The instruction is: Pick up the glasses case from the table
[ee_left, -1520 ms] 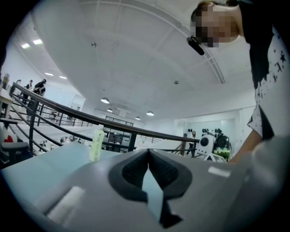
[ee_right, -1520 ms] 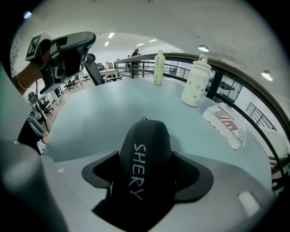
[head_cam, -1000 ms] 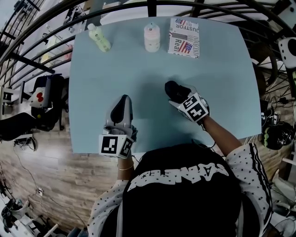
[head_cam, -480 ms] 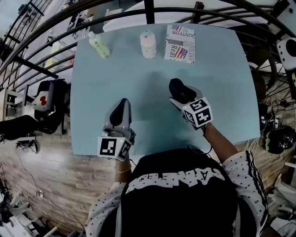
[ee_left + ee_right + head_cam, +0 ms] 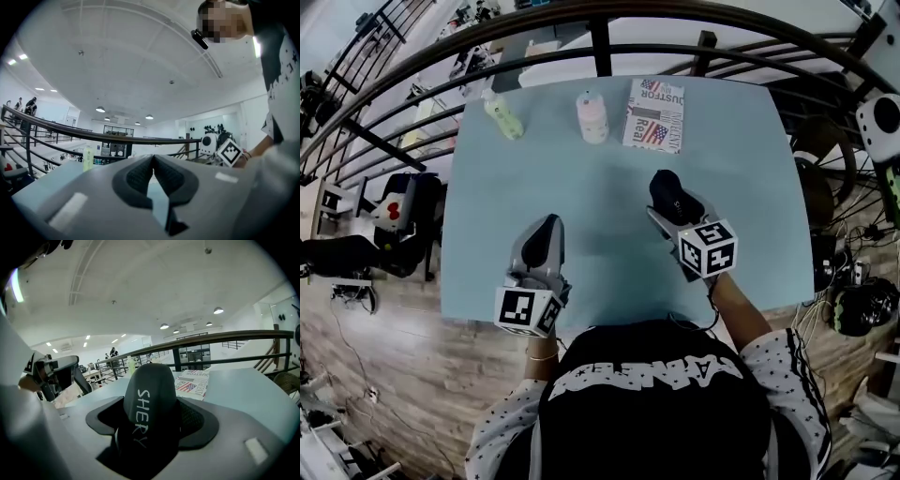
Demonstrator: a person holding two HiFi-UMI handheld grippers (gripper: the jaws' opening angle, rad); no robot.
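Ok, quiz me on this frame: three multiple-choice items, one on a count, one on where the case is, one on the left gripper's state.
1. How many bottles stand on the table?
A. one
B. two
C. four

2. Where is the glasses case?
A. lying loose on the table
B. between the right gripper's jaws
C. on the floor

3. The left gripper's jaws are:
A. wide apart
B. shut on a bottle
C. together, nothing between them

1 B: a green bottle and a pale bottle stand at the far edge.
2 B: the right gripper view shows the jaws closed on it.
3 C: the left gripper view shows its jaws meeting on nothing.
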